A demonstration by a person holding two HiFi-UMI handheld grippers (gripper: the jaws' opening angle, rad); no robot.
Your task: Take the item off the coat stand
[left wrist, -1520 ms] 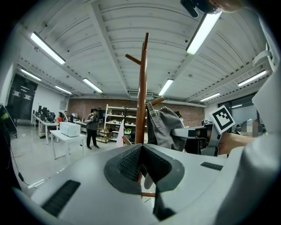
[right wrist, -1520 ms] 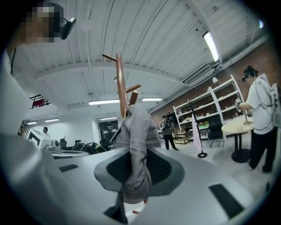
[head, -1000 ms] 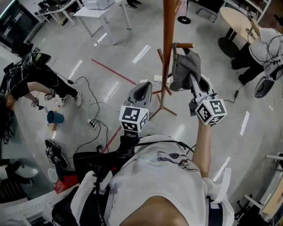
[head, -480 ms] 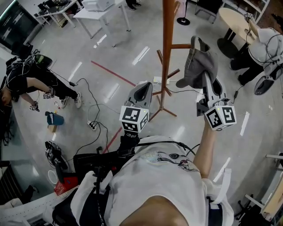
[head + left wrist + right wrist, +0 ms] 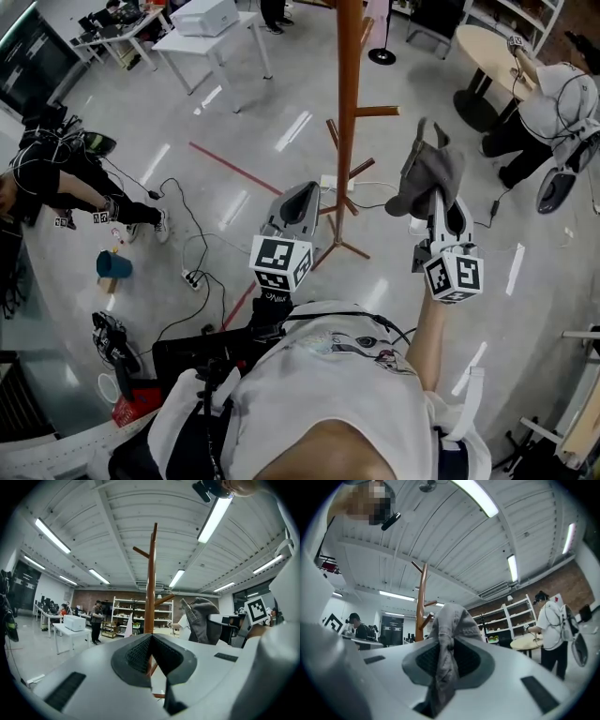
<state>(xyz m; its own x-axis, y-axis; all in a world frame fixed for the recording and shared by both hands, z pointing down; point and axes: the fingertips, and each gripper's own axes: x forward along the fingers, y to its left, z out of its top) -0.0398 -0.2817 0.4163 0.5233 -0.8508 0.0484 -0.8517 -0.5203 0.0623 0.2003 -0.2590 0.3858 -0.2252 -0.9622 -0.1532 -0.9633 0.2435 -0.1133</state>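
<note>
The brown wooden coat stand (image 5: 348, 112) rises ahead of me, with a bare peg (image 5: 380, 112) pointing right. A grey cloth hat (image 5: 427, 171) hangs free to the right of that peg, apart from it. My right gripper (image 5: 434, 194) is shut on the hat. In the right gripper view the grey fabric (image 5: 450, 620) is pinched between the jaws of that gripper (image 5: 443, 656), and the stand (image 5: 423, 602) is behind on the left. My left gripper (image 5: 302, 199) is held low near the stand's base, shut and empty. Its own view shows the stand (image 5: 150, 592) and the hat (image 5: 202, 620).
The stand's feet (image 5: 342, 246) spread on the grey floor. A person (image 5: 548, 98) stands by a round table (image 5: 487, 42) at right. Another person (image 5: 56, 173) sits on the floor at left, near cables (image 5: 192, 272) and a blue cup (image 5: 112, 265). White tables (image 5: 208, 16) stand behind.
The right gripper has carried the grey hat off the peg, moving right and down away from the stand. The peg is now bare. The left gripper has hardly moved.
</note>
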